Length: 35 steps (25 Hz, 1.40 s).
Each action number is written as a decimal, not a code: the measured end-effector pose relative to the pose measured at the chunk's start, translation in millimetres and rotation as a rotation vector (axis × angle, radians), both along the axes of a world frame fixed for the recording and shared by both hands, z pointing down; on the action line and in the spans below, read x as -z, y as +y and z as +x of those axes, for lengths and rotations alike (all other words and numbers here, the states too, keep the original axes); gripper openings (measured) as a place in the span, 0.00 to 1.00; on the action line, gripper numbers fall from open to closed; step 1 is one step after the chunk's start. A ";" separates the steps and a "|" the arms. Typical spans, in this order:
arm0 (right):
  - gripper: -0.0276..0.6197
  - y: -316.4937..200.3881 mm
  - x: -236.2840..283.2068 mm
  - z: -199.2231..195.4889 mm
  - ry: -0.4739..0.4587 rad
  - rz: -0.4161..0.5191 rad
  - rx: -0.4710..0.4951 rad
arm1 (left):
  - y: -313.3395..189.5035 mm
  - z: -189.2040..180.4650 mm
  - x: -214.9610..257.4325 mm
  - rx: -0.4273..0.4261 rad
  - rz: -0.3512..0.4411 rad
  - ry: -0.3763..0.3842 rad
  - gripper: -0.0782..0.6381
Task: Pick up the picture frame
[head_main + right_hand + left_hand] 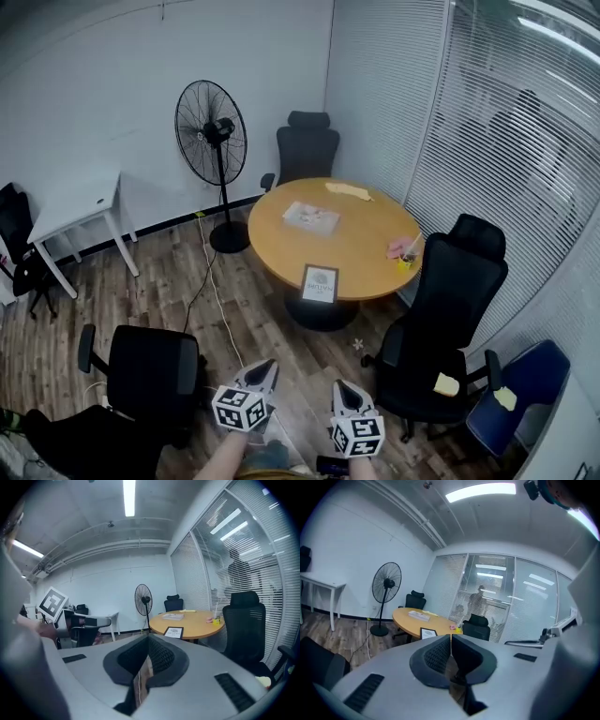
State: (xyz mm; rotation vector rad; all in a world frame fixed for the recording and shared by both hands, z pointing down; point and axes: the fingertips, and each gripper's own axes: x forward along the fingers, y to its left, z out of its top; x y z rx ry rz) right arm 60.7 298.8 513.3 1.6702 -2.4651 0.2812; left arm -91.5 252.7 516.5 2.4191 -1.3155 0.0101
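Note:
A black picture frame (320,283) with a white print stands upright at the near edge of a round wooden table (366,248). It also shows in the left gripper view (428,633) and the right gripper view (173,632), well beyond the jaws. My left gripper (262,370) and right gripper (347,389) hang side by side low in the head view, over the wood floor and far short of the table. Both are shut with nothing between the jaws, and both point toward the table.
A black office chair (450,319) stands to the table's right, another (305,148) behind it, and a third (141,384) beside my left gripper. A pedestal fan (212,141) with a floor cable (217,300), a white desk (80,211), and papers (311,217) on the table.

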 end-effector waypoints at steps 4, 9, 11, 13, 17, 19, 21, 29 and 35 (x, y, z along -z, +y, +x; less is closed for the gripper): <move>0.06 3.9 5.2 1.5 0.010 0.006 0.011 | 3.7 4.7 1.3 -0.040 -0.055 0.120 0.33; 0.06 4.8 -3.8 5.9 0.024 -0.009 0.013 | 1.6 7.1 -4.2 -0.037 -0.069 0.128 0.40; 0.06 0.8 -5.6 7.6 0.026 -0.014 0.015 | -3.5 11.0 -3.1 -0.043 -0.053 0.137 0.42; 0.06 -8.1 -13.7 10.2 0.026 -0.022 0.021 | -13.4 14.5 -4.6 -0.042 -0.049 0.153 0.42; 0.06 -35.5 -26.1 16.4 0.037 -0.050 0.022 | -40.8 23.5 -18.9 -0.048 -0.076 0.149 0.41; 0.06 -56.6 -30.9 18.3 0.044 -0.062 0.022 | -63.8 26.4 -26.4 -0.051 -0.094 0.166 0.42; 0.06 -83.7 -36.5 21.7 0.047 -0.071 0.020 | -94.0 30.0 -29.6 -0.055 -0.107 0.201 0.40; 0.06 -215.4 -46.3 42.4 0.040 -0.125 -0.040 | -233.3 40.9 -43.7 -0.091 -0.171 0.182 0.40; 0.06 -296.2 -48.8 41.4 0.043 -0.149 -0.068 | -313.5 30.0 -56.7 -0.099 -0.215 0.162 0.40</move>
